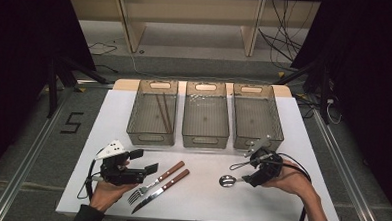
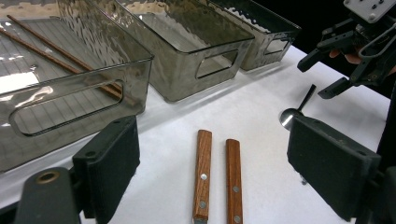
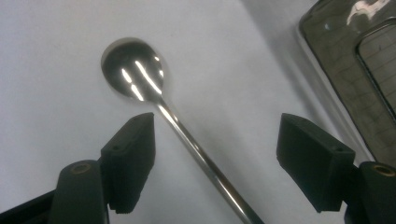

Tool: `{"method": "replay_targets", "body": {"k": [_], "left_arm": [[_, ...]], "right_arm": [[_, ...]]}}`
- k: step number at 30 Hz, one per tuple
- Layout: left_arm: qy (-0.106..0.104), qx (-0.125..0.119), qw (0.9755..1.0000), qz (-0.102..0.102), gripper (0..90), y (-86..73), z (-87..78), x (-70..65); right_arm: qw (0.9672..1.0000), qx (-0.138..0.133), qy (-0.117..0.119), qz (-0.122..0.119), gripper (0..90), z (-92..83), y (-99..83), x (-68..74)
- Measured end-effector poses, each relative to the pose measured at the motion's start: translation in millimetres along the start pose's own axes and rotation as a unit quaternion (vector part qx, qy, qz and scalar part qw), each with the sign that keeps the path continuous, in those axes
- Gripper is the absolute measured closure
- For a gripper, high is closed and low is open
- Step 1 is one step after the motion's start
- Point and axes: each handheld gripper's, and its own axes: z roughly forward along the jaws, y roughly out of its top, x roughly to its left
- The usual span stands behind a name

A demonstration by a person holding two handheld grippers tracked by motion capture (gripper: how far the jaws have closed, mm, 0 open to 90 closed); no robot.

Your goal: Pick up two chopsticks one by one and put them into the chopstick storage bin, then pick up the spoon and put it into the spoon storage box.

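Your right tongs (image 3: 215, 154) gape wide, empty, straddling the spoon (image 3: 140, 74); closing off-centre could skid its slick handle toward 11 o'clock.

You can read one mark: a black "5" (image 1: 72, 122) on the grey floor (image 1: 33, 133), left of the table (image 1: 109, 106). Nothing else legible.

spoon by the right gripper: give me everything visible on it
The spoon looks like polished metal in one piece: a round, shiny bowl with light glints and a slim straight handle. It lies flat on the white table, in front of the right-hand bin and apart from it. The right gripper has its jaws open on either side of the handle, not touching it.
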Motion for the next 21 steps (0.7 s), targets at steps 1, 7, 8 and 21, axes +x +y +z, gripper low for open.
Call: {"method": "replay_targets", "body": {"k": [1, 7, 8, 21], "left_arm": [[0.001, 0.000, 1.0000, 0.001, 16.4, -0.4, 0.2, -0.3], [0.000, 0.001, 1.0000, 0.001, 16.4, -0.2, 1.7, -0.8], [0.000, 0.002, 1.0000, 0.002, 16.4, -0.3, 2.1, -0.9], [0.000, 0.005, 1.0000, 0.000, 16.4, -0.8, 5.1, -1.1]], "right_arm": [[1.0000, 0.003, 0.000, -0.003, 29.1, 0.6, 0.2, 0.8], [0.9994, 0.024, -0.006, -0.024, 31.5, 3.6, -0.7, 3.8], [0.9992, 0.029, -0.006, -0.027, 32.2, 4.4, -1.1, 4.2], [0.9951, 0.077, -0.009, -0.060, 42.8, 12.6, -2.7, 2.4]]}}
